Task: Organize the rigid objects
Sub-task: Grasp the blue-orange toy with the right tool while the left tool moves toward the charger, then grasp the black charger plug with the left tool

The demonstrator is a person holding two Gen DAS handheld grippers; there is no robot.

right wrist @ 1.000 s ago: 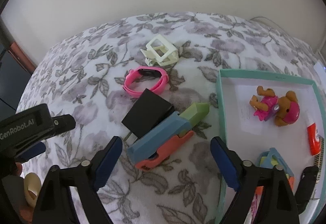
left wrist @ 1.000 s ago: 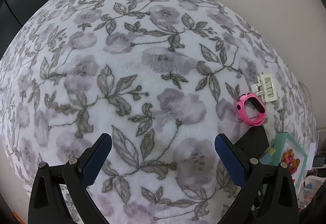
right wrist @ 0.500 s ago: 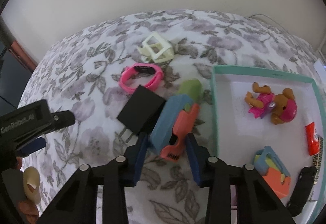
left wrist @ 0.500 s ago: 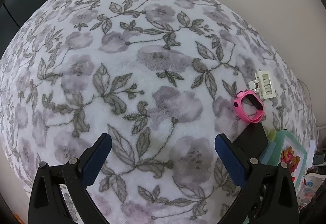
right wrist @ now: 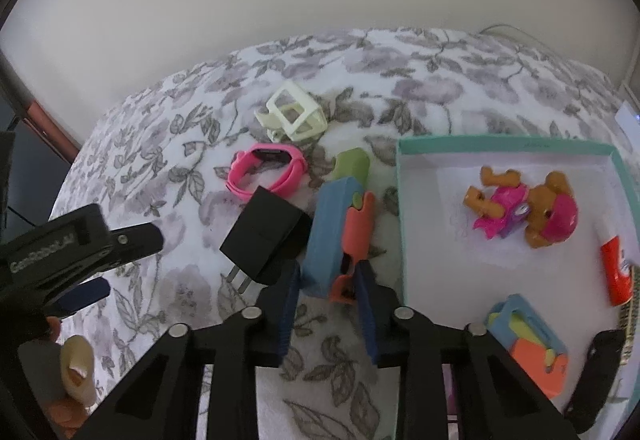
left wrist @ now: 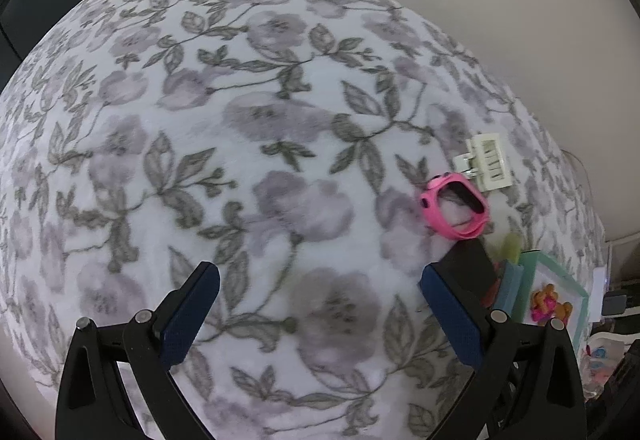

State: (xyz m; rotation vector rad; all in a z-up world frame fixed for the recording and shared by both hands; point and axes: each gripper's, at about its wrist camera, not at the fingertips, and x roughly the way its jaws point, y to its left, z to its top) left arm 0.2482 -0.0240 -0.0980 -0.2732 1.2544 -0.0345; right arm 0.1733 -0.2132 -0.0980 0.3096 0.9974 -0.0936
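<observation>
Your right tool (right wrist: 326,292) pinches the blue-and-orange toy (right wrist: 340,236) on the bed (right wrist: 420,87), just left of the teal box (right wrist: 402,224). Lift it straight, clear the black charger (right wrist: 266,236), then carry it over the rim. Your left tool (left wrist: 320,316) hovers spread, holding nothing.

Right tongs (right wrist: 326,290) clamped, left tongs (left wrist: 320,314) agape

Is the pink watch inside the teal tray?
No, the pink watch lies on the floral blanket, left of the teal tray.
</observation>
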